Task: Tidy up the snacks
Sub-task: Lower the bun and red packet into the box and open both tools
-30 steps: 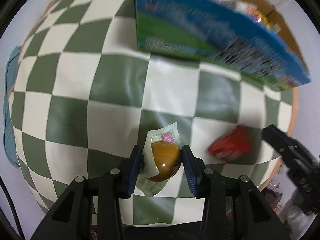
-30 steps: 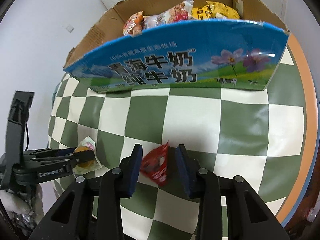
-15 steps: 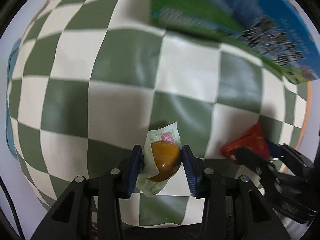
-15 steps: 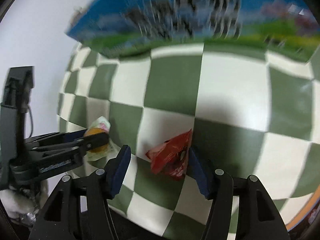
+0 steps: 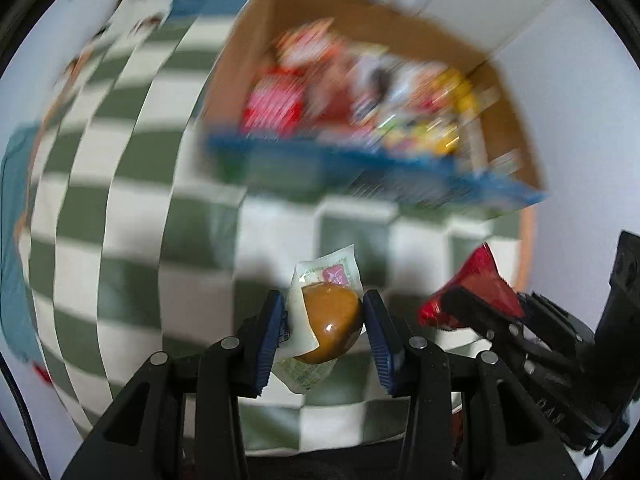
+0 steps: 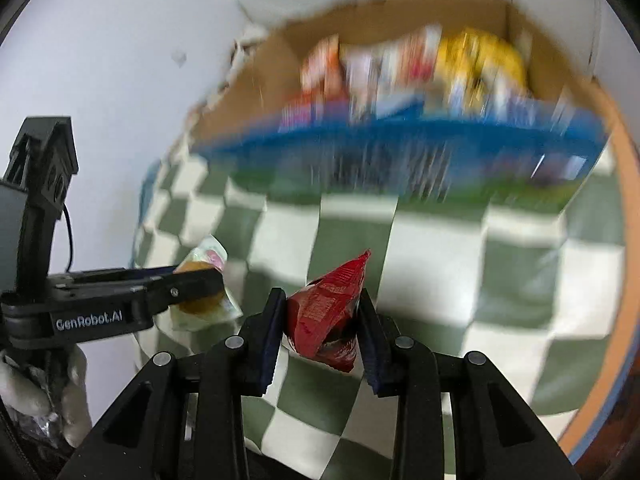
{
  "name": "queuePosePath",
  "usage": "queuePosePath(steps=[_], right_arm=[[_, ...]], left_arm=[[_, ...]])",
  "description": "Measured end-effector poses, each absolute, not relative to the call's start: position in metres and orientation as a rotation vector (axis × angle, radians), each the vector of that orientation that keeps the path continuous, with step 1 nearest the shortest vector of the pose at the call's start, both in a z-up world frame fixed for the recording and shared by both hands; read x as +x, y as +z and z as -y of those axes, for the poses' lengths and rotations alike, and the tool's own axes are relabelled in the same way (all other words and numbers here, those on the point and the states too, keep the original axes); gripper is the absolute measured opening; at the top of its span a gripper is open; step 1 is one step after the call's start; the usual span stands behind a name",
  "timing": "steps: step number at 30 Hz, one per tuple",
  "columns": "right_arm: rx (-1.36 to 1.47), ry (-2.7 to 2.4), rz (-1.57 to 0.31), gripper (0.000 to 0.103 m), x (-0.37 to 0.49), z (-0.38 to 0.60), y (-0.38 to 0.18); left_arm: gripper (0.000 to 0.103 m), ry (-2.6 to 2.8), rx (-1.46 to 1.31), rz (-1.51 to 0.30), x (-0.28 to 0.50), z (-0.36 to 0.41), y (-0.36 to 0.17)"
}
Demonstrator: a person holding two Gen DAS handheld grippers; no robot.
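Nearest the left wrist camera, the left gripper (image 5: pixel 325 330) was clamped on a wrapped brown pastry (image 5: pixel 331 322), its blue pads pressing the round cake from both sides through the clear film, with the loose wrapper ends sticking out above and below. It looked soft and light, so a squeeze across its middle seemed the safe hold, though a harder one would likely dent it, and the film looked slick enough to slip.

Just to its right, the right gripper (image 6: pixel 322 330) was clenched on a red foil packet (image 6: pixel 326 312), having just closed on it after a brief widening. The pads pinched the lower, fuller part, and the crimped top pointed up and away. The packet appeared light, crinkly and puffy; gripping the body instead of the thin seam looked the steadier choice.

Both snacks hung clear above the green-and-white checked tablecloth (image 6: pixel 436 264). At the far side stood an open cardboard box (image 5: pixel 516 132) with a blue printed front, blurred, already holding a jumble of red, white and yellow packets. A light drop there would probably suit both snacks.
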State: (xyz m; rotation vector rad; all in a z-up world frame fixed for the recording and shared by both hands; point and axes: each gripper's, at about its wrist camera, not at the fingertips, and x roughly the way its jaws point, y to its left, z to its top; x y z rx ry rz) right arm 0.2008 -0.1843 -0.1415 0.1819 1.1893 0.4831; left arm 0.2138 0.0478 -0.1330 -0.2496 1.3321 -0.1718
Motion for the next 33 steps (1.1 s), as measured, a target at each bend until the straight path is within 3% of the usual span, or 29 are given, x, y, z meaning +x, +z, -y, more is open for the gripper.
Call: queuePosePath(steps=[5,8,19,20,22,23,25,26,27,33], right_arm=[[0.19,0.425,-1.069,0.037,0.245,0.213,-0.085],[0.186,0.367,-1.049,0.037,0.285,0.223,-0.074],[0.161,0.288,-1.28,0.04,0.374,0.222,-0.132],[0.158,0.278,-1.299,0.044,0.374,0.222,-0.138],[0.134,0.241,-1.322,0.077,0.374,0.223,-0.147],[0.124,0.227,-1.329,0.096,0.376,0.222,-0.15],[0.122,0.216,-1.322,0.099,0.374,0.221,-0.149],[0.112,0.206,-1.322,0.099,0.373,0.22,-0.148],[0.099,0.187,-1.326,0.099,0.374,0.219,-0.148],[0.039,0.131,-1.331,0.1,0.376,0.219,-0.148]], left_arm=[[0.038,-0.211,-0.176,-1.239,0.265,-0.024,-0.088],[0.038,-0.19,-0.145,-1.252,0.307,-0.013,-0.101],[0.04,-0.141,-0.12,-1.419,0.38,-0.014,-0.166],[0.04,-0.144,-0.125,-1.434,0.382,-0.014,-0.171],[0.04,-0.143,-0.15,-1.462,0.386,-0.016,-0.179],[0.041,-0.136,-0.165,-1.467,0.387,-0.018,-0.181],[0.061,-0.128,-0.182,-1.474,0.389,-0.021,-0.185],[0.077,-0.122,-0.177,-1.476,0.39,-0.022,-0.186],[0.086,-0.12,-0.173,-1.472,0.391,-0.022,-0.187],[0.095,-0.094,-0.129,-1.451,0.391,-0.025,-0.184]])
